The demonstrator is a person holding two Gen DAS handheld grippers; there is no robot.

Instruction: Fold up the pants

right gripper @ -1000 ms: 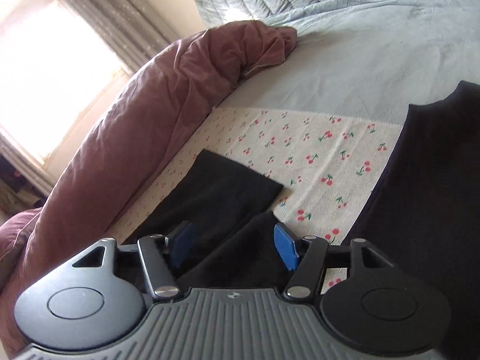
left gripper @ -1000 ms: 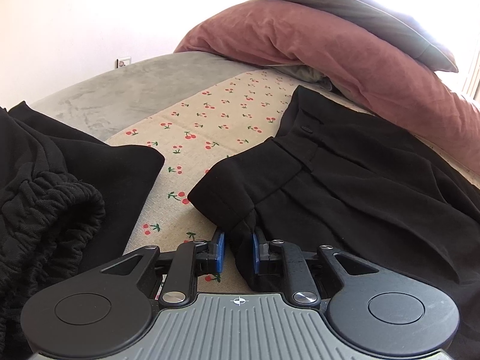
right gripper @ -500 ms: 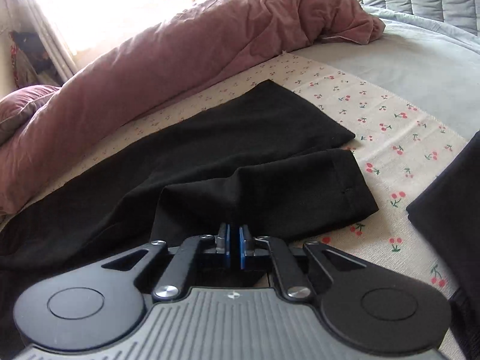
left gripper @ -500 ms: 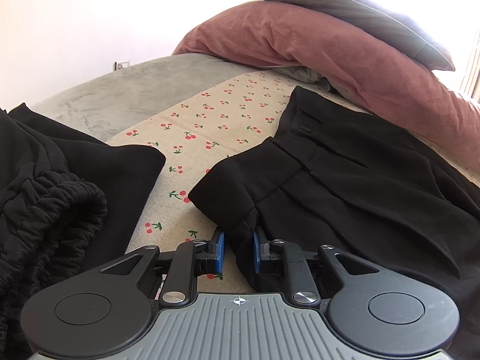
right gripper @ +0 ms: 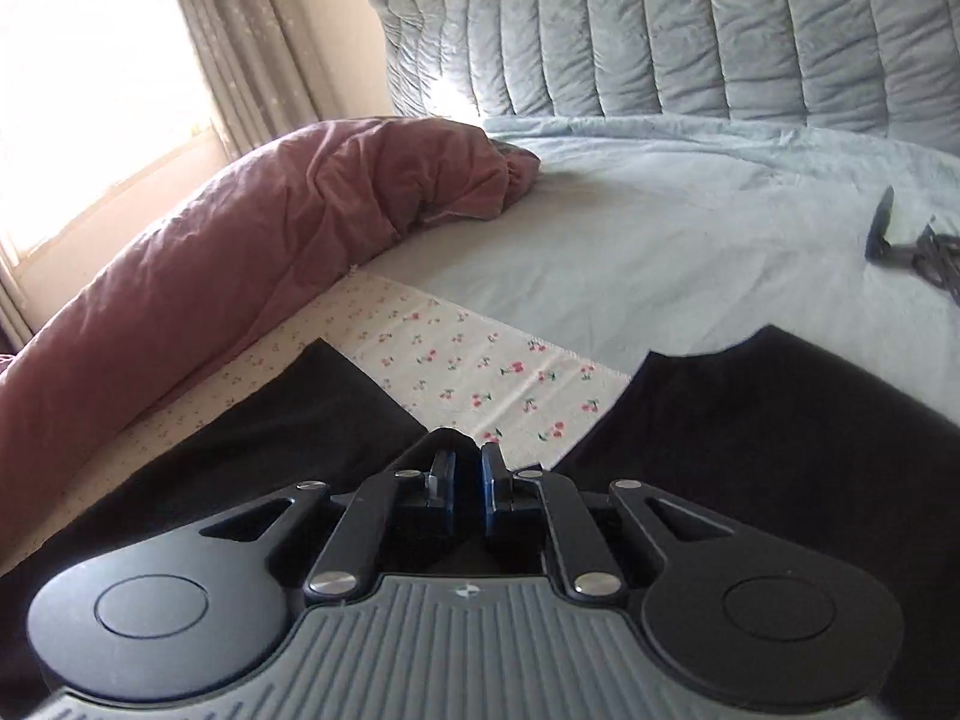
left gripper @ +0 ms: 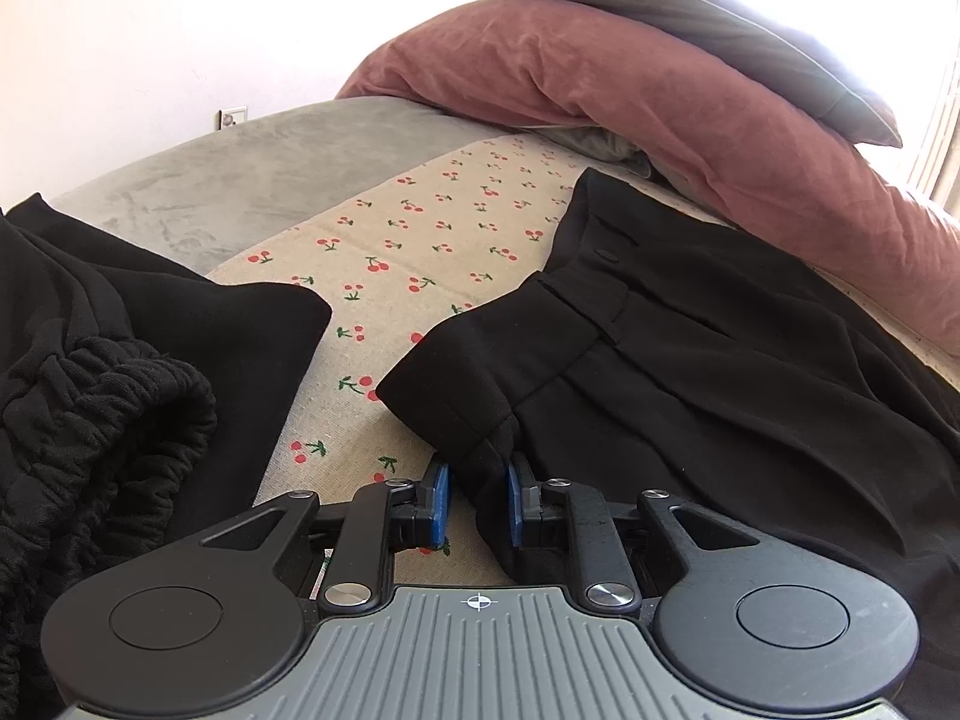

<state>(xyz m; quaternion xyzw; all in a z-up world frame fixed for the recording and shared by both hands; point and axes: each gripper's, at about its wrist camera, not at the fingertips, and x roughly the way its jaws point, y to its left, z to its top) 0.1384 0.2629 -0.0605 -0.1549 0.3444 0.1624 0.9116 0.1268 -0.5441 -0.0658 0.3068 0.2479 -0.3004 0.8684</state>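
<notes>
Black pants (left gripper: 690, 360) lie spread on a cherry-print cloth (left gripper: 420, 240) on the bed, waistband toward me in the left wrist view. My left gripper (left gripper: 477, 498) is shut on the near corner of the waistband, which fills the gap between the blue pads. In the right wrist view the pants' leg (right gripper: 270, 450) runs off to the left. My right gripper (right gripper: 468, 480) is shut on a pinch of that leg, and a small peak of black fabric stands up just past the pads.
A heap of other black clothes (left gripper: 90, 390) lies at the left, and another black garment (right gripper: 780, 450) at the right. A mauve duvet (right gripper: 270, 240) borders the cloth's far side, under a grey pillow (left gripper: 690, 18). A quilted headboard (right gripper: 690, 30) and a small dark object (right gripper: 900, 240) lie beyond.
The right gripper went from open over the pants' leg to shut on it, then rose with the fabric as its view swung toward the headboard. The left gripper kept still.
</notes>
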